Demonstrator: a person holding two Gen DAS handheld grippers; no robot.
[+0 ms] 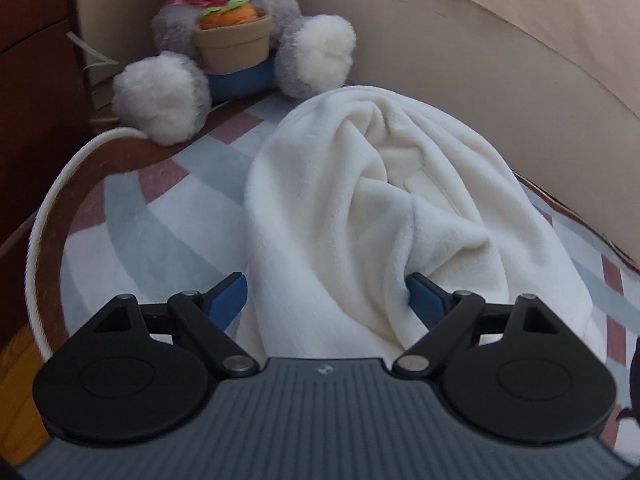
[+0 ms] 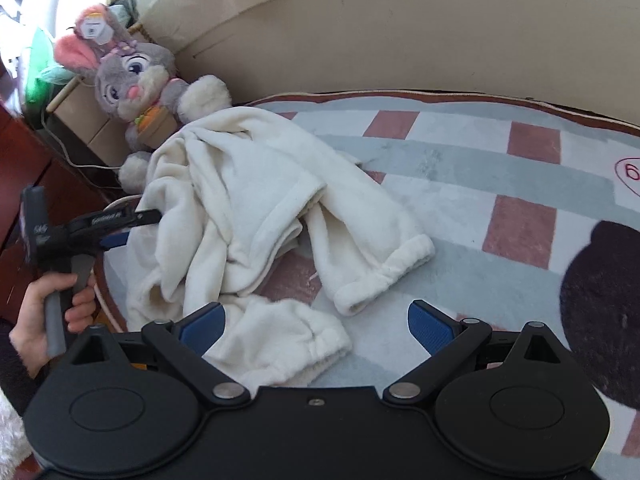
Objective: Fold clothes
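Note:
A white fleece garment (image 2: 248,208) with elastic cuffs lies crumpled on a checked mat (image 2: 440,168). In the left wrist view it is a bunched heap (image 1: 360,208) reaching back between my fingers. My left gripper (image 1: 326,296) is open wide, with the cloth lying loose between its blue pads (image 1: 228,296). From the right wrist view the left gripper (image 2: 136,226) sits at the garment's left edge, held by a hand (image 2: 52,304). My right gripper (image 2: 316,328) stands open over the near side. One cuff (image 2: 288,344) lies between its fingers, against the left pad (image 2: 202,328).
A grey plush rabbit (image 2: 136,80) holding a toy pot sits at the mat's far left corner, touching the garment. A beige padded wall (image 2: 400,32) runs behind the mat. Dark wood furniture (image 1: 32,100) and a white cord (image 1: 40,220) lie to the left.

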